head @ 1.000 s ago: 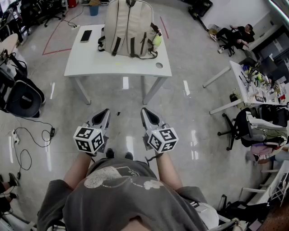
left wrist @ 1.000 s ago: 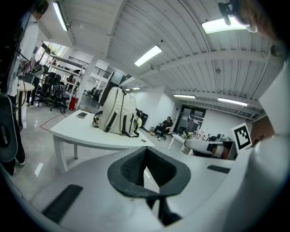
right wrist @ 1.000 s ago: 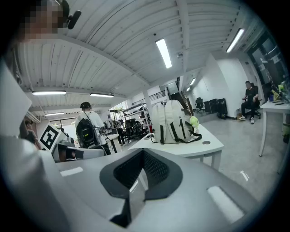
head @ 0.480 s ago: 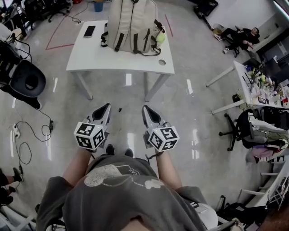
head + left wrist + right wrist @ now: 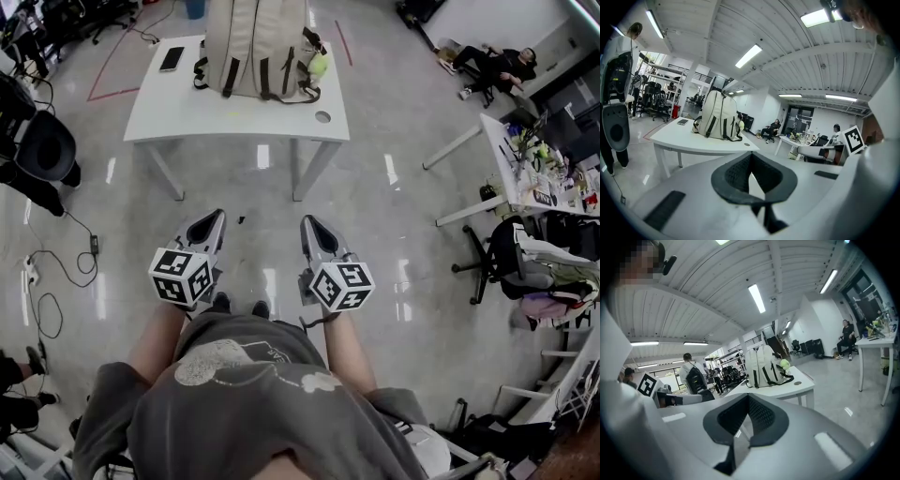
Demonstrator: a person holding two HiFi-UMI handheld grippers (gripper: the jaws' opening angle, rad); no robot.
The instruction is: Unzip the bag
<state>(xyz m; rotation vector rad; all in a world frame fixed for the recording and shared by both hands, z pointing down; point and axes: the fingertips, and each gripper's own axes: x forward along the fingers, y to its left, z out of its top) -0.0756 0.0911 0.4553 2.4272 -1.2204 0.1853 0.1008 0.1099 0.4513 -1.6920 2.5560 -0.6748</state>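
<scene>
A beige backpack (image 5: 255,45) with dark straps stands upright on a white table (image 5: 187,112) at the far side of the room; a yellow-green toy (image 5: 319,64) hangs at its right side. The backpack (image 5: 720,117) also shows in the left gripper view and, as the backpack (image 5: 764,365), in the right gripper view, still well away. My left gripper (image 5: 215,220) and right gripper (image 5: 308,225) are held side by side above the floor, well short of the table. Both are shut with nothing between the jaws.
A phone (image 5: 172,58) lies on the table's left part. Office chairs (image 5: 42,150) and a cable (image 5: 56,272) are at the left. A second desk (image 5: 525,178) with clutter and chairs stands at the right. A person (image 5: 487,64) sits at the far right.
The view has shifted forward: the table and backpack now lie a little higher in the head view. Both grippers stay shut and side by side.
</scene>
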